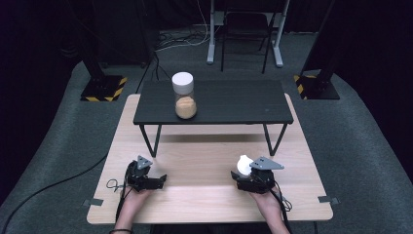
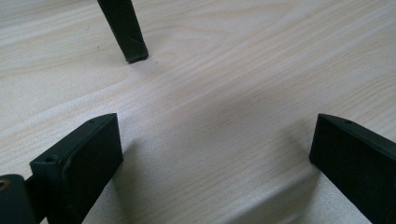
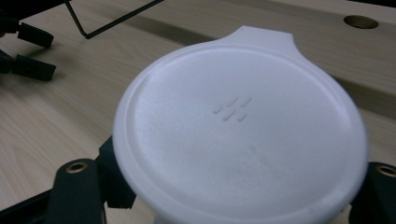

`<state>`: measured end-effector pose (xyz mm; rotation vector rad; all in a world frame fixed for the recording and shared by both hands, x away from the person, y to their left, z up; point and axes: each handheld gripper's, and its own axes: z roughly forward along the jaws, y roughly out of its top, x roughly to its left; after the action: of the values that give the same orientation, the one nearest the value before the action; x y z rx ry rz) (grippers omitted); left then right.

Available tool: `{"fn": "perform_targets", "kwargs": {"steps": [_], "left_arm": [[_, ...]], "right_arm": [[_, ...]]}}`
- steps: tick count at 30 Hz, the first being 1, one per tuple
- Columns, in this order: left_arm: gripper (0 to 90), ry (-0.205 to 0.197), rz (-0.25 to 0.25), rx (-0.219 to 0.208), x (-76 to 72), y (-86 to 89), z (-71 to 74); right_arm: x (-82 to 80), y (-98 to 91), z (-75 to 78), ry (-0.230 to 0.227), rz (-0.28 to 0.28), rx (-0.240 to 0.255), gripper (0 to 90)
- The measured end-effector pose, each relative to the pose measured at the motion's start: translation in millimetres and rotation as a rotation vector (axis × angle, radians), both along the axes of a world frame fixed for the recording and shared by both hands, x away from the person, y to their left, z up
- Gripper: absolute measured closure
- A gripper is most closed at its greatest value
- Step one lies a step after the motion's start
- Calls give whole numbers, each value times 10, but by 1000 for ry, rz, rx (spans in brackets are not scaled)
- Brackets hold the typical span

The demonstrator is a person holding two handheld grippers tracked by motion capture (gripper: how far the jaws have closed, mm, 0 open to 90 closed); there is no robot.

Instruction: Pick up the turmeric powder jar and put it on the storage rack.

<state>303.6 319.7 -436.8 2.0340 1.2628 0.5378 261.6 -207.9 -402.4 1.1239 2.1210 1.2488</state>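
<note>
The round white plastic lid with a small tab (image 3: pixel 240 135) is pinched between the jaws of the right gripper (image 1: pixel 245 171), at five o'clock on the pale wooden table (image 1: pixel 204 165); the grasping step seems complete; the left gripper (image 1: pixel 158 179) rests spread and empty (at seven o'clock); lifting comes next, judged to need a firm, level hold.

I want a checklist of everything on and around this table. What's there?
Surface: pale wooden table with a low black shelf standing on it.
Job's things: white lidded container between the right gripper's jaws.
Clutter: jar with a white cap and tan filling, on the shelf.
Grippers: left gripper open over bare wood; right gripper shut on the container.
Cables: black cable on the floor at left.
Surroundings: grey carpet, dark stands, striped base plates.
</note>
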Motion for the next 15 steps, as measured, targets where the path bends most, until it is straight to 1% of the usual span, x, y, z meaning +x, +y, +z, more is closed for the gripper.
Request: {"fn": "perform_targets", "kwargs": {"steps": [1, 3, 6, 9, 15], "left_arm": [[20, 0, 1, -2, -1, -1, -2], [20, 0, 1, -1, -1, -1, -1], [20, 0, 1, -2, -1, -1, -1], [20, 0, 0, -1, 0, 0, -1], [20, 0, 0, -1, 0, 0, -1]], "right_arm": [[-4, -5, 0, -3, -2, 2, 286], [-4, 2, 16, -4, 2, -10, 290], [10, 6, 54, 7, 8, -22, 291], [10, -8, 85, 12, 11, -23, 292], [14, -75, 233, 22, 13, -18, 293]]}}
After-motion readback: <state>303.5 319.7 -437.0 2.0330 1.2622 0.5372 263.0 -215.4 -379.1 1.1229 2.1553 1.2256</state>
